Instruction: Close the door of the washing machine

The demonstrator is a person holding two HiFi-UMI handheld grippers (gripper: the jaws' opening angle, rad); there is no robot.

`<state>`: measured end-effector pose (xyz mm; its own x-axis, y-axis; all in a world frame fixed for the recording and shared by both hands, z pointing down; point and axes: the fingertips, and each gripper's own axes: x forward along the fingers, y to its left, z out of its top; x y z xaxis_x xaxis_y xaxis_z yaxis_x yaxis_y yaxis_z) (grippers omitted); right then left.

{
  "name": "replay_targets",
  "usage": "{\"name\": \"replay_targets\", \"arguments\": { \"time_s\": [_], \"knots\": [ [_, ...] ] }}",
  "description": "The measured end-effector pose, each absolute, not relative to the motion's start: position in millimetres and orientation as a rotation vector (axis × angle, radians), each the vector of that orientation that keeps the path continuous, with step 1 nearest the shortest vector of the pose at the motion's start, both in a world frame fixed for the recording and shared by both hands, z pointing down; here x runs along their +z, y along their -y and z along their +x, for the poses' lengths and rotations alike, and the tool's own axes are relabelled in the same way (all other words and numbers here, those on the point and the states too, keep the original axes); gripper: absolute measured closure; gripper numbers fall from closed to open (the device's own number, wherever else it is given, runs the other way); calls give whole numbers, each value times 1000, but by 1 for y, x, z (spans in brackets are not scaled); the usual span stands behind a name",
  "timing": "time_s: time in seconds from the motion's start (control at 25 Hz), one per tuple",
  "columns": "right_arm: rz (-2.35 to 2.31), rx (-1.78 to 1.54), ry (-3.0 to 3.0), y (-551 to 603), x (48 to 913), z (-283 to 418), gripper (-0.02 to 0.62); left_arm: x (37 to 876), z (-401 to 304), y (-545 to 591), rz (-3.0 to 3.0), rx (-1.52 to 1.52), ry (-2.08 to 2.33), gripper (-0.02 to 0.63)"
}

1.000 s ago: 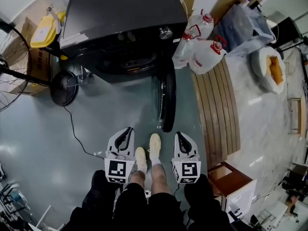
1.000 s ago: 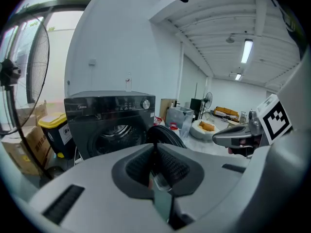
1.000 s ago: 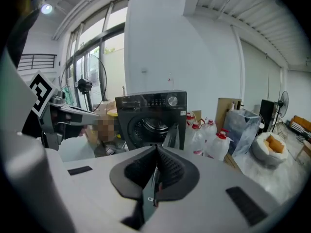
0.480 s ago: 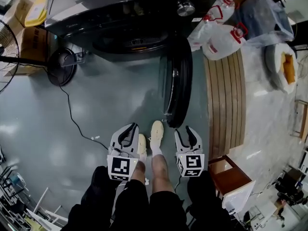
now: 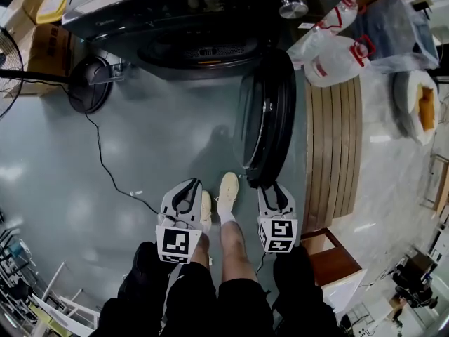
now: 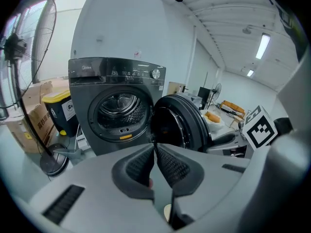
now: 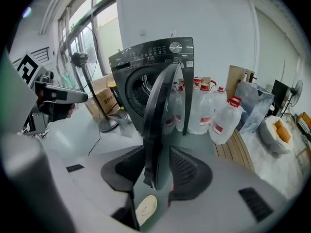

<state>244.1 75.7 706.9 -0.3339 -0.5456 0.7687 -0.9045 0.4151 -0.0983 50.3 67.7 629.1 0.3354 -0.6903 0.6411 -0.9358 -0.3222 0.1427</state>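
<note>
Nearest, at the bottom of the head view: legs in dark trousers and pale shoes [image 5: 226, 188] on a glossy grey-green floor [image 5: 161, 139].

Just left of the shoes, the left gripper [image 5: 184, 192], white-bodied with a black-and-white marker cube, pointing away and downward. Closed right up to the tips in its own view, with nothing caught there.

Just right of the shoes, the right gripper [image 5: 275, 190], likewise white with a marker cube. Opening at the jaws and already well apart, with the near edge of the round black washing machine door [image 5: 266, 118] standing in the gap. No sign of either ribbed pad [image 7: 186, 170] pressing on that edge, so no grip.

Right of that gripper and a little nearer, a brown wooden box [image 5: 335, 262].

Farther out, the same door swung wide open, edge-on toward the person, hinged at the right of the drum opening. To its right, a slatted wooden pallet [image 5: 333, 153] lying flat. To the left across the floor, a thin black cable [image 5: 99, 159] running away to the round black base of a standing fan [image 5: 88, 83].

Farthest, the dark grey front-loading washing machine [image 5: 203, 12], drum mouth uncovered, with a silver dial [image 5: 292, 5] at its upper right. Beside it on the right, clear plastic water jugs [image 5: 337, 55] with red caps. On the left, brown cardboard boxes [image 5: 52, 48].
</note>
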Motion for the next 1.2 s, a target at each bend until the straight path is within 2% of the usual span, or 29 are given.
{"name": "replay_targets", "arguments": {
  "time_s": [0.08,0.52,1.2],
  "knots": [
    [1210,688,2012,-74,710,245,492,632,48,-66,2097,648,1434,568],
    [1132,705,2076,-73,712,217,477,641,25,-60,2016,583,1553,568],
    [1071,784,2160,-66,710,121,459,622,-46,-75,1848,594,1749,568]
  ]
}}
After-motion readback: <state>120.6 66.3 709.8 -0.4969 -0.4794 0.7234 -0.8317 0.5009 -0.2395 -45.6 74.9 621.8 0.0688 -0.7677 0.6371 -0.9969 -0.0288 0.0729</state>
